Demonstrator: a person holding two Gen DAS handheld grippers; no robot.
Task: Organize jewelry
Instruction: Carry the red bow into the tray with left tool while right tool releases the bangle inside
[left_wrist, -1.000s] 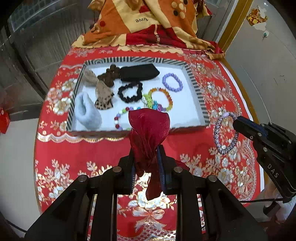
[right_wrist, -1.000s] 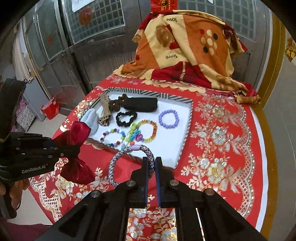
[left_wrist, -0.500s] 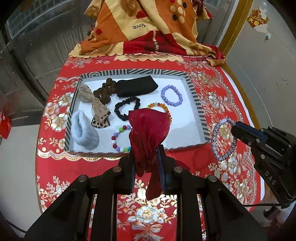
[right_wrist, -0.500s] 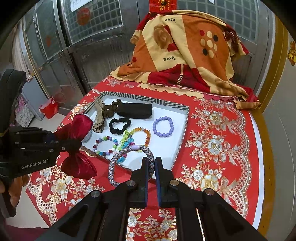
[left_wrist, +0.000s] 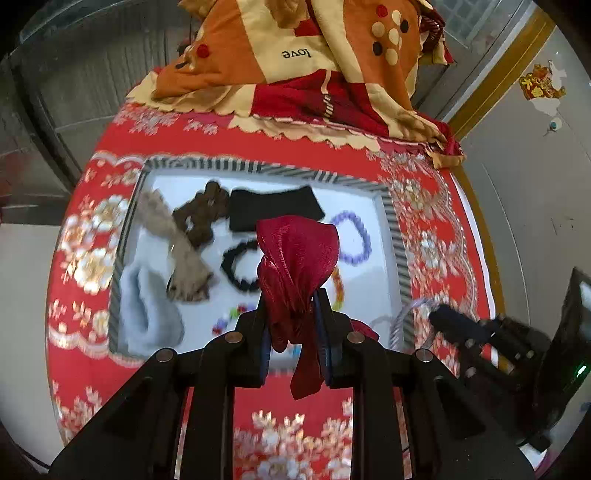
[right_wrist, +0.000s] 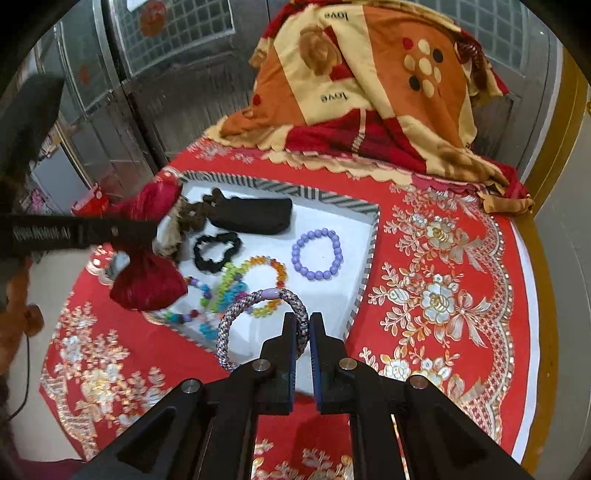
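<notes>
My left gripper (left_wrist: 291, 306) is shut on a dark red fabric bow (left_wrist: 295, 254) and holds it over the near part of the white tray (left_wrist: 362, 184); the bow also shows in the right wrist view (right_wrist: 147, 284). My right gripper (right_wrist: 302, 325) is shut on a braided grey-blue bracelet (right_wrist: 236, 321) with a lilac bead, above the tray's near right corner (right_wrist: 365, 258). The tray holds a purple bead bracelet (right_wrist: 317, 253), an orange bead bracelet (right_wrist: 275, 267), a black scrunchie (right_wrist: 216, 251), a black pouch (right_wrist: 255, 216) and multicoloured bead strands (right_wrist: 207, 291).
The tray sits on a red table cloth with gold flowers (right_wrist: 436, 295). A folded orange and red blanket (right_wrist: 369, 92) lies at the far end. A grey fluffy scrunchie (left_wrist: 144, 310), a tan bow (left_wrist: 177, 243) and a brown scrunchie (left_wrist: 203, 214) fill the tray's left side.
Both grippers have moved forward over the tray with their items. The bow now hangs above the tray's middle, and the braided bracelet is above its near right corner.
</notes>
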